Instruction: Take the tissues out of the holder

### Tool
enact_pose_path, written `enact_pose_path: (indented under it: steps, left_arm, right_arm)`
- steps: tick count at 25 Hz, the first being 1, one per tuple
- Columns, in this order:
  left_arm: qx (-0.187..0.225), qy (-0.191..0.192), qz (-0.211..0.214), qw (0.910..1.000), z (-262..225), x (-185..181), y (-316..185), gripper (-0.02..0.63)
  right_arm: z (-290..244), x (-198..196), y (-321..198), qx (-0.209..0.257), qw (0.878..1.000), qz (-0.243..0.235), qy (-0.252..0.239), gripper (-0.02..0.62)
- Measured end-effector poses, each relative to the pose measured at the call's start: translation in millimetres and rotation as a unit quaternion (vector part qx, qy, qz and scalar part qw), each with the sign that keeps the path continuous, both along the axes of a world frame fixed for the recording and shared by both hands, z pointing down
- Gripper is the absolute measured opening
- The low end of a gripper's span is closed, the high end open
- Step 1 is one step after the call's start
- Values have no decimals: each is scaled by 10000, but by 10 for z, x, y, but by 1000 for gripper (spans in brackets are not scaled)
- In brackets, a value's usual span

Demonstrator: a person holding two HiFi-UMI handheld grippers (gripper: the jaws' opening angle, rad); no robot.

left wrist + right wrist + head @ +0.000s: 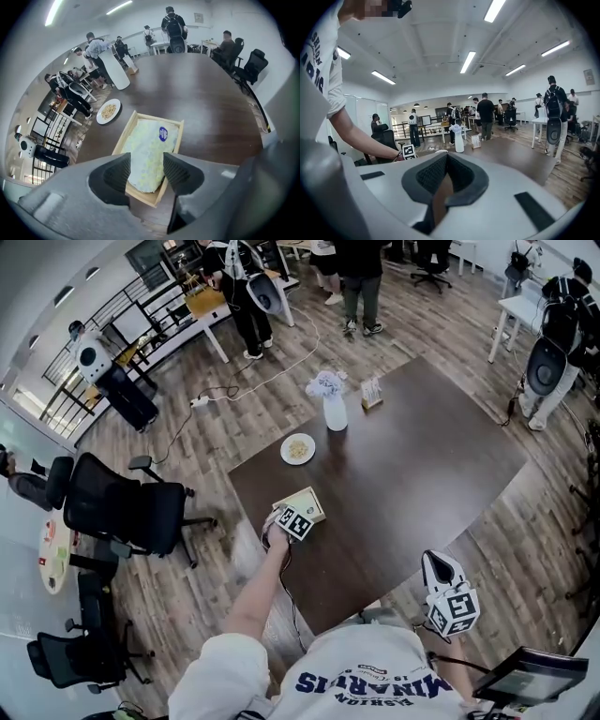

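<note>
A shallow wooden holder (123,136) lies on the dark table near its front left corner, with a pale yellow-green tissue pack (151,145) flat inside it. My left gripper (146,164) hovers over the pack's near end. It is open, one jaw on each side of the pack, and the pads do not press on it. In the head view the left gripper (298,515) covers most of the holder (313,497). My right gripper (433,561) is held up by the table's front edge, away from the holder. The right gripper (446,159) is shut with nothing in it.
On the table (412,474) stand a white plate of food (298,448), a white bottle with a tuft on top (335,413) and a small card stand (371,393) at the far end. Black office chairs (122,507) stand left of the table, and people stand beyond it.
</note>
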State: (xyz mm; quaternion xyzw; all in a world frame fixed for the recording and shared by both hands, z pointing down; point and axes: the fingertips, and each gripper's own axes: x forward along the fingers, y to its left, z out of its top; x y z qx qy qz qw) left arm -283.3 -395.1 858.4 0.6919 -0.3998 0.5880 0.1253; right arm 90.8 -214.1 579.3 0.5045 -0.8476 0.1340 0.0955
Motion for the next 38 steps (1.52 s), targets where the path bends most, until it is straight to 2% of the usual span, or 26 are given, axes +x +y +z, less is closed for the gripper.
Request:
enact_pose_path:
  steps: [4, 8, 11, 14, 24, 31, 38]
  left_arm:
    - [-48, -131, 1, 9999, 171, -61, -132, 215]
    - [-423, -75, -47, 9991, 362, -79, -150, 213]
    - [-586, -104, -7, 9982, 400, -56, -144, 173]
    - [-568, -202, 83, 9982, 448, -41, -137, 123]
    - [-508, -196, -1, 9985, 431, -37, -112, 104]
    - [-368, -145, -44, 9992, 422, -43, -122, 95]
    - [395, 203, -197, 9988, 314, -29, -84, 40]
  right_arm:
    - [116, 157, 58, -145, 9996, 241, 66, 8]
    - [154, 278, 90, -207, 9988, 430, 115, 8]
    - [114, 321, 80, -185, 9985, 502, 110, 8]
    - [118, 322, 75, -165, 9984, 532, 103, 8]
    - [69, 327, 63, -80, 9985, 537, 81, 8]
    - [89, 300, 58, -108, 9986, 509, 92, 8]
    - [74, 287, 34, -57, 9989, 458, 85, 8]
